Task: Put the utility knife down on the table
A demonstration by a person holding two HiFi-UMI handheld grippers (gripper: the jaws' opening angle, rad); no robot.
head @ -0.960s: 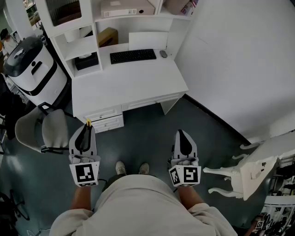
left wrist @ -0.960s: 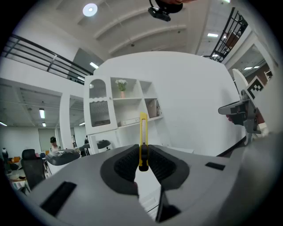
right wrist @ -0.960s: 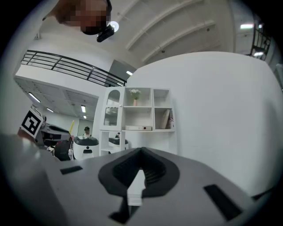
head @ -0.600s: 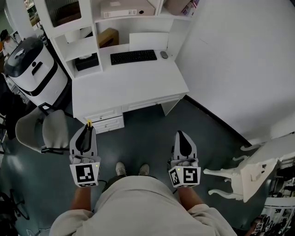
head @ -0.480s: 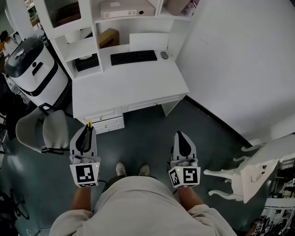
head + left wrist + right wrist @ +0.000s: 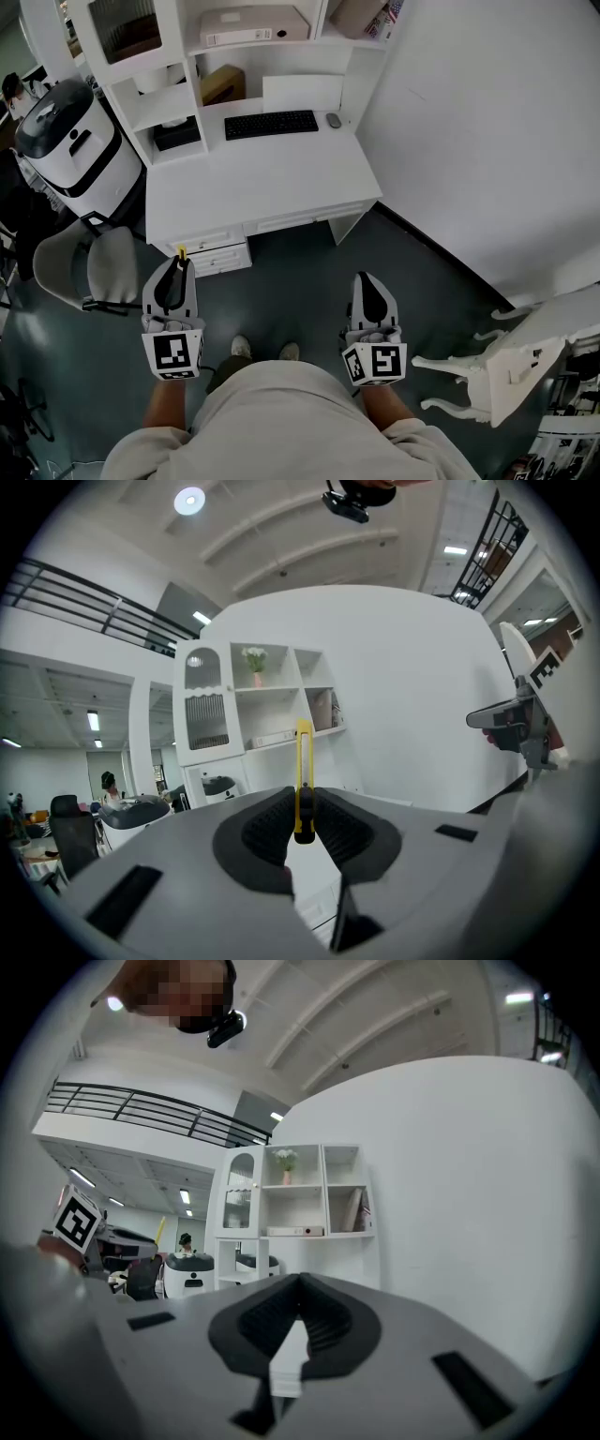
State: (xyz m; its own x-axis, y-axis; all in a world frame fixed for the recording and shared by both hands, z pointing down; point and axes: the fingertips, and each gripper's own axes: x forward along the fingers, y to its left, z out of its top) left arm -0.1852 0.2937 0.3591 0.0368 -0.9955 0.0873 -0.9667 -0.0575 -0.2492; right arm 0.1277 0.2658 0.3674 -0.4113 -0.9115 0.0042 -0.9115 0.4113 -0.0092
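While the white table [image 6: 262, 178] stands ahead with a keyboard [image 6: 271, 124] at its back edge, both grippers hang over the floor, short of its front edge. Right gripper [image 6: 367, 278]: jaws pressed together, nothing between. Left gripper [image 6: 178, 262]: jaws narrow, clamped on the yellow utility knife [image 6: 303, 761], which sticks out past the tips, off the table.

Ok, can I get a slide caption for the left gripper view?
The left tongs clamp a yellow utility knife, which sticks out toward the white shelf unit ahead.
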